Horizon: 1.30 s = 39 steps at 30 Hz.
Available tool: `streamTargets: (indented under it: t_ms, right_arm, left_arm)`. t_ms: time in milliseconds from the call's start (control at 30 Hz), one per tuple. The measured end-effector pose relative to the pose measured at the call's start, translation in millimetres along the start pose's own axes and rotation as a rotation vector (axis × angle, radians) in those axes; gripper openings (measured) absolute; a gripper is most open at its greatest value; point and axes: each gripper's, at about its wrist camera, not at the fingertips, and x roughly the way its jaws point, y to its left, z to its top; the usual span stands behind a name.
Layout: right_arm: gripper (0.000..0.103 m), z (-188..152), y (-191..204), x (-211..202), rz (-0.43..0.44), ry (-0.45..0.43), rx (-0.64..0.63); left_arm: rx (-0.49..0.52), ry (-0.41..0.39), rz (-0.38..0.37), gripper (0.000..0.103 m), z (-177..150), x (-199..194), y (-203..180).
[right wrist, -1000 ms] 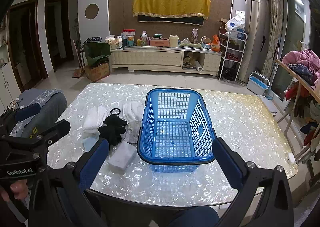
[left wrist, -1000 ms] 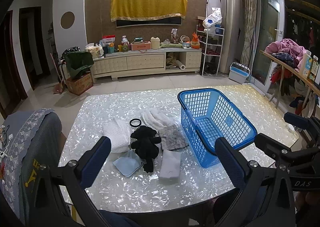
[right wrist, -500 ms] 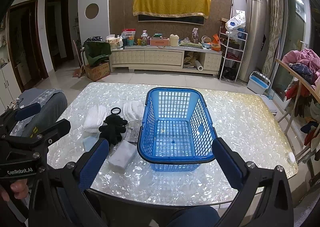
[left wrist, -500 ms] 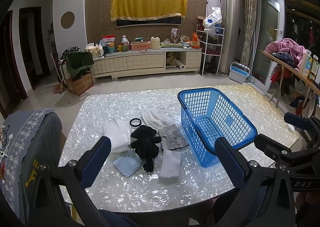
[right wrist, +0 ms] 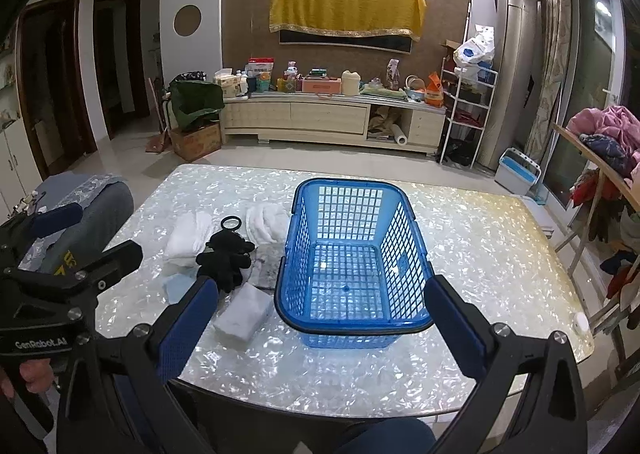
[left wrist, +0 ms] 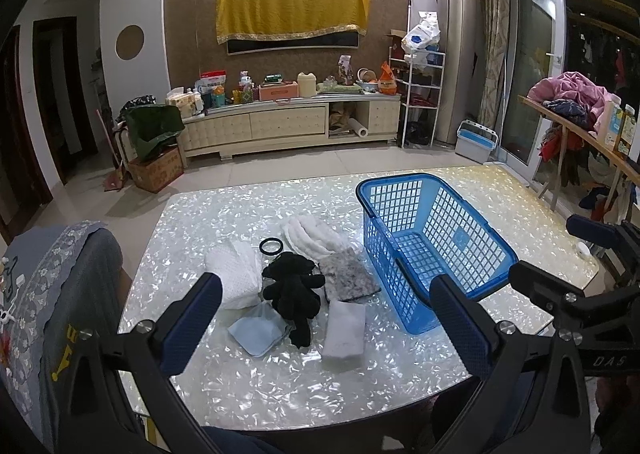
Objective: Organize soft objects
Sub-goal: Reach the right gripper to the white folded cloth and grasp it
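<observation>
A cluster of soft things lies on the shiny table: a black plush toy, a white folded cloth, a fluffy white towel, a grey mottled cloth, a light blue cloth, a white pad and a black ring. To their right stands an empty blue plastic basket. My left gripper hovers open above the table's near edge, in front of the cluster. My right gripper hangs open before the basket, with the plush toy to its left.
A grey cushioned chair stands at the table's left side. A small white round object lies near the table's right edge. Beyond the table are a cluttered TV cabinet, a wire shelf and a clothes-laden side table.
Nothing has visibly moved apart from a very slight drift of both views; both grippers stay open and empty.
</observation>
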Motion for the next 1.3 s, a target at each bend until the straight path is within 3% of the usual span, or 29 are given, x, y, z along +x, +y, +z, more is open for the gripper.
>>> streamTargets:
  t_ms: [200,300,433,767,900,1100,1300]
  right_arm:
    - [0.103,9.3,-3.1,8.8,0.010,0.008,-0.001]
    - [0.103,18.2,2.0,25.0,-0.005,0.095,-0.033]
    - [0.103,25.8,11.3,45.1,0.081,0.140,-0.048]
    - [0.103,37.0,64.3,100.9,0.191,0.252,-0.100]
    - [0.093,31.7,88.3,115.4,0.240,0.313,-0.109]
    - [0.088,16.7,113.1,147.1,0.259,0.435,-0.106]
    - [0.087,-7.7,117.7,184.0,0.187,0.579,-0.059]
  left_arm:
    - [0.038,0.006,-0.015,0.103,4.6,10.0,9.9]
    - [0.042,0.026,0.001,0.103,5.4,17.9,20.4]
    - [0.014,0.035,0.051,0.103,2.4,30.7,47.0]
    - [-0.053,0.195,0.035,0.103,-10.1,74.3,115.7]
    - [-0.060,0.249,0.031,0.103,-16.9,89.7,134.1]
    - [-0.031,0.306,-0.007,0.103,-35.1,113.0,151.2]
    - [-0.025,0.357,-0.056,0.103,-48.0,138.9,158.4]
